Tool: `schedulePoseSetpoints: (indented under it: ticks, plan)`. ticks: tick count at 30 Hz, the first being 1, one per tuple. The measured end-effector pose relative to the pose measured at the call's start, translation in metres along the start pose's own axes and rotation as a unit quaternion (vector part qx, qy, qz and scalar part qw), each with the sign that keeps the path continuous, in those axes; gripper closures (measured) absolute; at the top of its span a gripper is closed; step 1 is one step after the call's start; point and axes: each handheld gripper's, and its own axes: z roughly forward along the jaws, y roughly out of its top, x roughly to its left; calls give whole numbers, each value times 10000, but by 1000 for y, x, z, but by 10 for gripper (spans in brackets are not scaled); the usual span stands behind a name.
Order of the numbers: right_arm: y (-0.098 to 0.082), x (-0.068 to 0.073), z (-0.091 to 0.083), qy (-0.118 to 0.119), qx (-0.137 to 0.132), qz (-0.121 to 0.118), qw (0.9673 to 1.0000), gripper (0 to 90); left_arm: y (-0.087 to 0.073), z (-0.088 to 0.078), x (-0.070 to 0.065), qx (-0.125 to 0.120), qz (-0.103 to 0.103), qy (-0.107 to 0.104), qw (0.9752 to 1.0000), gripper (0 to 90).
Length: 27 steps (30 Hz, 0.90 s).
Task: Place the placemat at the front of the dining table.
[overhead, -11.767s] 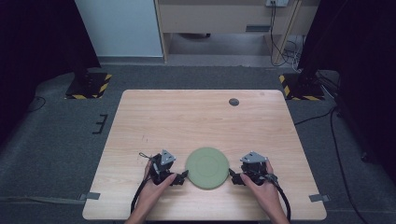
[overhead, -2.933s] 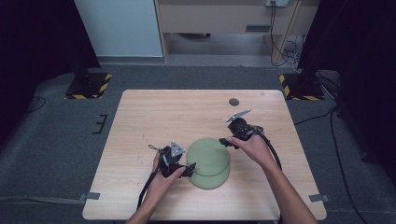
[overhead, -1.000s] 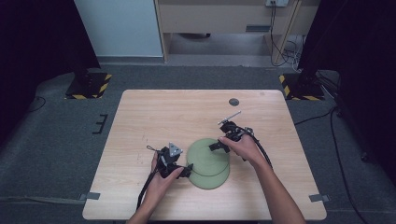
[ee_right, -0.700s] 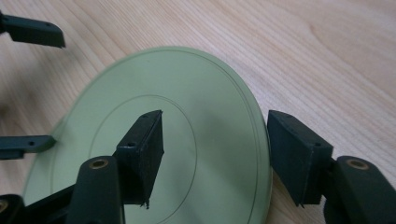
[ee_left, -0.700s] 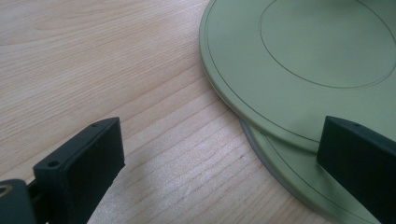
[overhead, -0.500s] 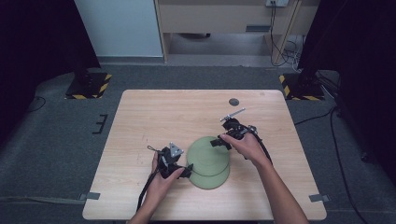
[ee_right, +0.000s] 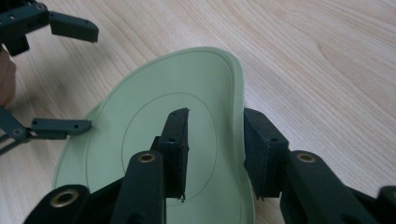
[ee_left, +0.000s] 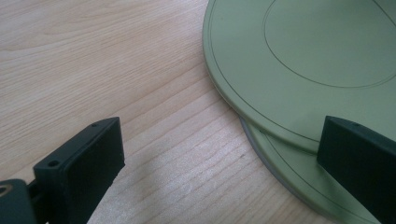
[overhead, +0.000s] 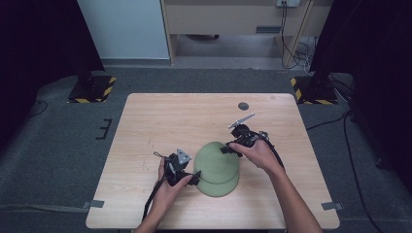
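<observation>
two green plates lie stacked near the bench's [overhead: 160, 126] near edge. the right claw [ee_right: 215, 140] pinches the top plate's [overhead: 214, 158] far rim and tilts it up off the lower plate [ee_left: 299, 175]. the left claw [ee_left: 224, 172] is spread wide at the stack's left edge, its far jaw over the rims. a small dark disc [overhead: 243, 106] sits near the far edge.

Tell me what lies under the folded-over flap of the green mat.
Under the lifted flap shows the green mat's own lower layer, flat on the wooden table. Anything further under the fold is covered.
</observation>
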Motion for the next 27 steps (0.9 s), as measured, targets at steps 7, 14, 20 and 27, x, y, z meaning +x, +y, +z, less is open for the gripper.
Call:
schedulePoseSetpoints:
  ticks: [7, 14, 20, 27]
  plan:
    - [-1, -1, -1, -159, 35, -87, 9998, 756, 0, 0, 1, -11, -14, -17, 10000, 0]
    - [-1, 0, -1, -359, 63, -199, 9991, 826, 0, 0, 1, -13, -19, -25, 10000, 0]
    - [-1, 1, 0, -462, 71, -261, 9986, 840, -1, 0, 1, -17, -7, -41, 10000, 0]
    - [1, -2, 5, -571, 41, -277, 9980, 843, -2, 1, 1, -19, -38, -38, 10000, 0]
